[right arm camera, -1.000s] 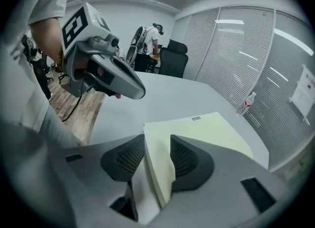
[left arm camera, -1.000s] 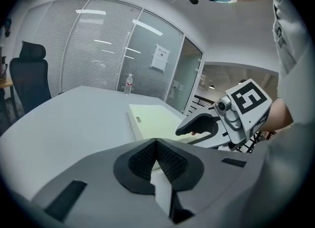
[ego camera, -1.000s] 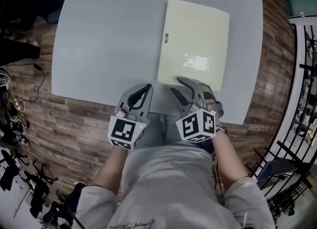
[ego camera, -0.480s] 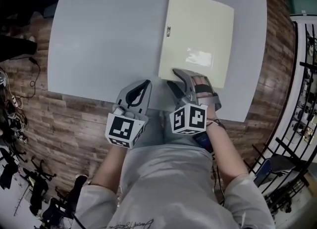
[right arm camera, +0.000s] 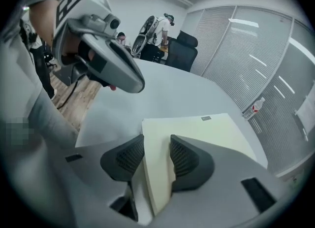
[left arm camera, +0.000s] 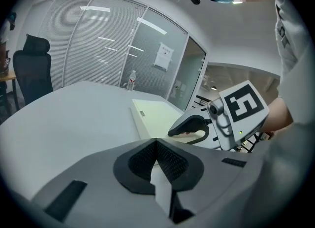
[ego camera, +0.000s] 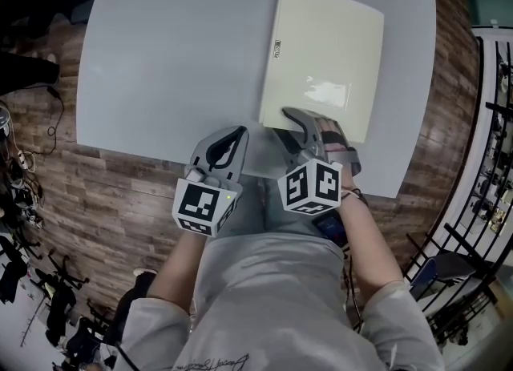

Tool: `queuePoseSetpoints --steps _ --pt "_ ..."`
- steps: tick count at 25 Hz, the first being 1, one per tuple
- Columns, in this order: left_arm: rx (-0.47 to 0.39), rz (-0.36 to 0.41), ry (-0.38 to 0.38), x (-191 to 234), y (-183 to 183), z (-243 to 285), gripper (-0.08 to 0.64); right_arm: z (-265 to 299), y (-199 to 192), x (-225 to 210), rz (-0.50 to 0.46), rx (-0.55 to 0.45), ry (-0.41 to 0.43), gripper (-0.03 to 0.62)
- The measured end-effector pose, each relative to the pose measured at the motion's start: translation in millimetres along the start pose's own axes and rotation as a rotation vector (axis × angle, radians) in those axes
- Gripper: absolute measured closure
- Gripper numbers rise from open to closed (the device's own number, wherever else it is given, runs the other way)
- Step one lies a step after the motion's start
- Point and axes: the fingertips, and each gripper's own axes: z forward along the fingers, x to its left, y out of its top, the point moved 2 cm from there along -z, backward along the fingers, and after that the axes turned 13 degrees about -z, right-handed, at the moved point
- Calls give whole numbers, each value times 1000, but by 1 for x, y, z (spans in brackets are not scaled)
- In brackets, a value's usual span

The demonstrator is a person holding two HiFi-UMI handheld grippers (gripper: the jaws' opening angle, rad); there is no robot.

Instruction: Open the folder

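The folder is lying closed on the counter, upper right of the frame, so all the opening is yet to do. The right hand-held gripper is straddling its near edge, its wide jaws having just been closing but not pinching. The left hand-held gripper is hovering with jaws together, empty.

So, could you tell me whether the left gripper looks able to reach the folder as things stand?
Probably yes: only bare table lies between the left gripper and the folder, though its tongs are shut.

the small label on the folder is too blurred to read
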Motion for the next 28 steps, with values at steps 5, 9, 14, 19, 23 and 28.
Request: queuePoseSetpoints --steps 5,9,14,19,23,28 --pt "13 5 -11 -1 -2 12 551 -6 3 -4 64 -54 50 426" --pt "26 7 -9 0 -5 19 551 -11 6 -3 42 -69 14 476" --pt "61 49 -16 -1 -14 32 551 -15 9 -4 52 -94 -53 524" --pt "58 95 -21 -8 -14 44 551 -20 10 -7 94 -124 -94 543" --pt "56 115 -36 -14 -12 53 551 -19 11 -7 99 -124 -102 548" --pt "45 135 -15 -15 -13 59 551 -20 12 -8 107 -131 -121 552"
